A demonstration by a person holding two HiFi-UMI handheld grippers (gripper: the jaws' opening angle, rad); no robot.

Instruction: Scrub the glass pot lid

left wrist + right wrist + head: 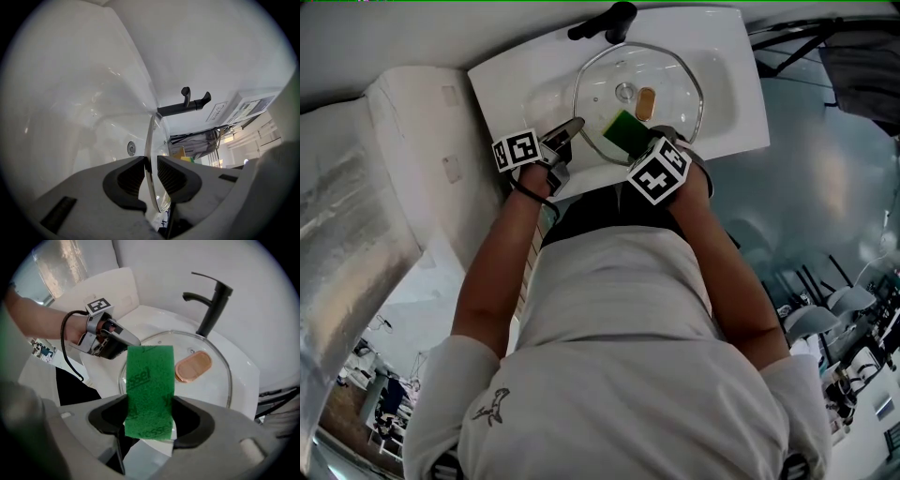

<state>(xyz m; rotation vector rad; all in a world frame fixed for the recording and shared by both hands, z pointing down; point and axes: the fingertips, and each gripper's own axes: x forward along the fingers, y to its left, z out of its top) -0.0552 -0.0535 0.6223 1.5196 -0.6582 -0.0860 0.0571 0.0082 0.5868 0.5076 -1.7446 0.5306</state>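
The glass pot lid (637,98) with a metal rim and a tan knob (646,103) lies over the white sink basin (722,103). My left gripper (567,136) is shut on the lid's near-left rim; in the left gripper view the rim (151,154) runs edge-on between the pads. My right gripper (649,148) is shut on a green scouring pad (625,130), which rests on the lid's near part. In the right gripper view the scouring pad (149,390) stands up between the jaws, the lid (213,380) and knob (193,366) beyond it.
A black faucet (606,21) stands at the far side of the basin, also seen as the faucet (212,301) in the right gripper view. The drain (131,148) shows in the basin. A white panel (403,141) rises to the left of the sink.
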